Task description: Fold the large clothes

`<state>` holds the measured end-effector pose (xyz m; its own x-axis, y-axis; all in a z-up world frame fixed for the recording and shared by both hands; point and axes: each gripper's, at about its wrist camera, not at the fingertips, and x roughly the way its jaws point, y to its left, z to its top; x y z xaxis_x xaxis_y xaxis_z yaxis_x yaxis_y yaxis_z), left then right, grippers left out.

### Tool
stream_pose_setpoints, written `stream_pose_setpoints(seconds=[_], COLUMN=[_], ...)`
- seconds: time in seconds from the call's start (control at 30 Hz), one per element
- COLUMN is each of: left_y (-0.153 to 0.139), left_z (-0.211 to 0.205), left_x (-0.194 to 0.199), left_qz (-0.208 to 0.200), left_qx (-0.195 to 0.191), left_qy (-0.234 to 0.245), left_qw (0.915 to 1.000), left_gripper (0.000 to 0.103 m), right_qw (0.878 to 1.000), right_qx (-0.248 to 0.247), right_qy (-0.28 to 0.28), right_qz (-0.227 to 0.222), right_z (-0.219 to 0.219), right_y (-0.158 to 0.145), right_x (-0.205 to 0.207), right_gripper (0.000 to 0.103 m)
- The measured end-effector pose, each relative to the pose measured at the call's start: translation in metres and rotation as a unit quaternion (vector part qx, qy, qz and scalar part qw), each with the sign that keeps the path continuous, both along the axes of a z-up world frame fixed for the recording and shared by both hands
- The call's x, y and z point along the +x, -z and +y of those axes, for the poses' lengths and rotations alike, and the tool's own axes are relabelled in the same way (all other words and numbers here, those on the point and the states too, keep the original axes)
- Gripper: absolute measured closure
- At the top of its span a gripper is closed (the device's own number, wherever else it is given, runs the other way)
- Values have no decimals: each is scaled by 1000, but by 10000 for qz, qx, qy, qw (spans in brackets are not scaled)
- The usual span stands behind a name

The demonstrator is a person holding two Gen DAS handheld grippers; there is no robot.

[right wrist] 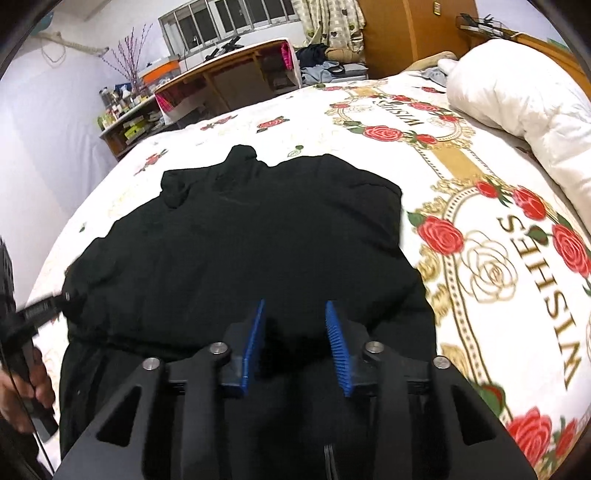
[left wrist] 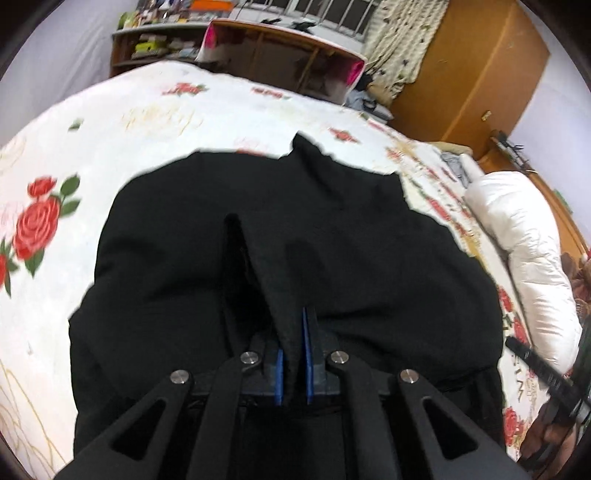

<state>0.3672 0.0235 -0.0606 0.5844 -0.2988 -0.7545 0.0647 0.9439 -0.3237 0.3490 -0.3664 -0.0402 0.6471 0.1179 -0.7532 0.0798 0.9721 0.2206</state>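
Garment: black jacket [right wrist: 258, 236] spread flat on rose-print bedspread [right wrist: 498, 258], left of white duvet [right wrist: 524, 107].
Left tool [left wrist: 293, 354]: clamped on raised fold of jacket.
Right tool [right wrist: 295, 343]: blue pads [right wrist: 338, 347] apart over jacket hem, not pressing.

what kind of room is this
Most likely a bedroom: a bed with a rose-print sheet, a rolled white duvet at its far end, and a wooden wardrobe beside the curtained window.

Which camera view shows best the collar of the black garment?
The right wrist view: the collar stands clear against the bedspread. In the left wrist view it is only a small blurred peak of the black garment.
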Motion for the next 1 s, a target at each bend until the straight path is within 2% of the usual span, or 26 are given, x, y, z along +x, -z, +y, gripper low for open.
stream_pose_setpoints(seconds=[0.07,0.13,0.2,0.4,0.53,0.67,0.73,0.8,0.83,0.9,1.0], left_y=[10,15,20,29,31,11,-2,-11,-16,-28,-41], left_z=[1,0,-1,-7,-3,13,32,52,58,55,27], left_x=[-3,-3,-2,2,3,-12,-28,-36,-37,-30,-11], left_qz=[49,47,56,-3,66,7,-123,-86,-108,-242,-545], left_qx=[1,38,62,197,89,73,223,334,246,156,271], left_qy=[-40,-46,-33,44,-61,-313,-689,-1198,-1320,-1230,-750], left_qw=[10000,10000,10000,9998,9999,9995,9973,9922,9909,9920,9953], left_gripper=[94,94,94,93,89,85,80,79,79,79,79], right_qw=[9999,9986,9974,9958,9958,9961,9977,9993,9996,9997,9995], right_qx=[-119,-293,-266,-595,-517,-413,-302,-245,-232,-254,-301], right_qy=[-46,-150,-214,-234,-296,-311,-235,-94,-37,34,0], right_qz=[103,403,634,652,694,709,556,274,141,-26,-11], right_z=[2,5,5,12,9,3,-5,-15,-20,-26,-29], right_y=[9,30,49,65,73,56,41,24,17,7,5], right_x=[14,31,38,38,41,35,25,15,13,17,37], right_gripper=[69,69,69,71,71,72,72,71,71,71,71])
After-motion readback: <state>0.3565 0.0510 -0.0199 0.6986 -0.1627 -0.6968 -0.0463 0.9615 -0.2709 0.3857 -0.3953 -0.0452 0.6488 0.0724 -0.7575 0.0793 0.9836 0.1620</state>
